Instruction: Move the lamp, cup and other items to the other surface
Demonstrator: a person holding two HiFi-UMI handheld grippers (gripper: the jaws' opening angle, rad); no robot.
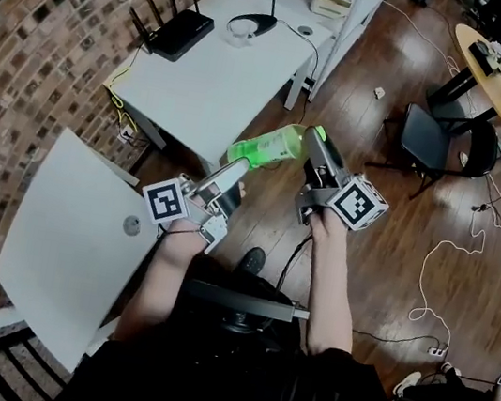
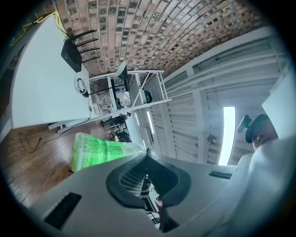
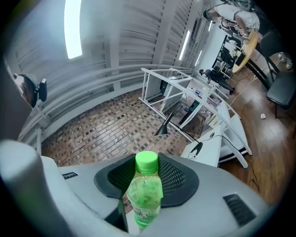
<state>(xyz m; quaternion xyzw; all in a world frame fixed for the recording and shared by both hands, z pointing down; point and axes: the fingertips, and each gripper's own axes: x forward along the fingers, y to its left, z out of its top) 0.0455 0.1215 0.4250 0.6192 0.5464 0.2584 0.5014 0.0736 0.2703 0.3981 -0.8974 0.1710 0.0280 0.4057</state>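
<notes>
- Right tool [image 3: 147, 172]: I have it clenched on the green bottle [image 3: 145, 196]. In the right gripper view the bottle sits between the two dark pads, with its green cap at the top.
- Green bottle [image 1: 269, 147]: in the head view it is carried in the air, lying close to level. It is over the wooden floor [image 1: 384, 255], between the two white counters and touching neither.
- Left tool [image 1: 233, 176]: its jaws are closed together with nothing between them, as the left gripper view shows [image 2: 148, 155]. It is just beside the right tool [image 1: 309, 142], and the green bottle [image 2: 99, 150] passes in front of it in its own view.
- Far counter [image 1: 202, 92]: it stands against the brick wall [image 1: 39, 45]. It carries the lamp [image 1: 253, 24], whose base is near the far edge, and a black router [image 1: 178, 35] with raised antennas.
- A small clear object is just beside the lamp base; I cannot tell whether it is the cup.
- Near counter [image 1: 62, 249]: a white top at the lower left of the head view, beside my left forearm, with one small grey round spot on it.
- Background: a white shelf frame [image 1: 354, 7] is beyond the far counter. A dark chair [image 1: 429, 139] and a round wooden table [image 1: 489, 68] are at the upper right.
</notes>
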